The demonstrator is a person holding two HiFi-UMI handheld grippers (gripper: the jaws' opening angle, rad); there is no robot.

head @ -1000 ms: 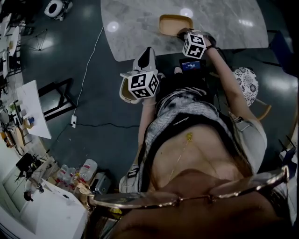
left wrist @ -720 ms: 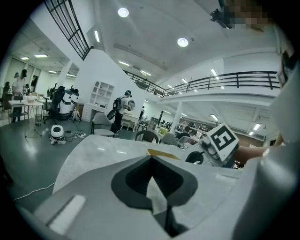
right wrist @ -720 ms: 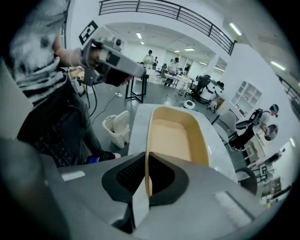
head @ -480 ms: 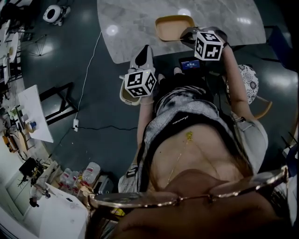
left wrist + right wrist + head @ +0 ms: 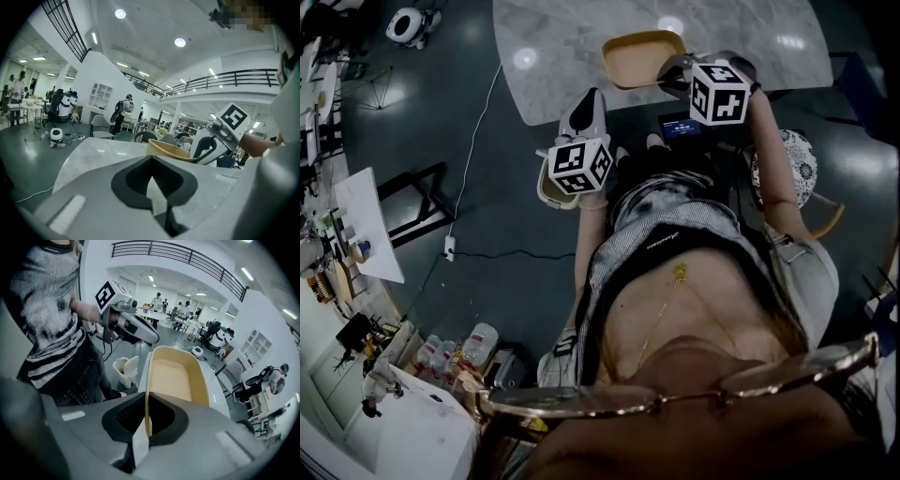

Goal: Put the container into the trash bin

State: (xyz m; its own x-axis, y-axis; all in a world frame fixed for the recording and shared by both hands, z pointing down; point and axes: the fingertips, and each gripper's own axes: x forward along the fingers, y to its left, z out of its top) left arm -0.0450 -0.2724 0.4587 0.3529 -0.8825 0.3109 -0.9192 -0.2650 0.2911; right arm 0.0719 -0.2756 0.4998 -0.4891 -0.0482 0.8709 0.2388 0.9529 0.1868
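Observation:
The tan, shallow container hangs tilted over the near edge of the marble table. My right gripper is shut on its near rim. In the right gripper view, that rim of the container runs straight into the right gripper. My left gripper is shut and holds nothing, and it hovers to the left, just off the table edge. The small white trash bin stands on the floor under the left gripper, partly hidden by its marker cube. The right gripper view shows the bin with its lid up.
A person in a striped top fills the middle of the head view. A power cable crosses the dark floor on the left. Benches and bottles crowd the lower left. Chairs and people stand far off behind the table.
The right gripper has lifted and tilted the container off the table edge, bringing it a little leftward. The left gripper has drifted slightly.

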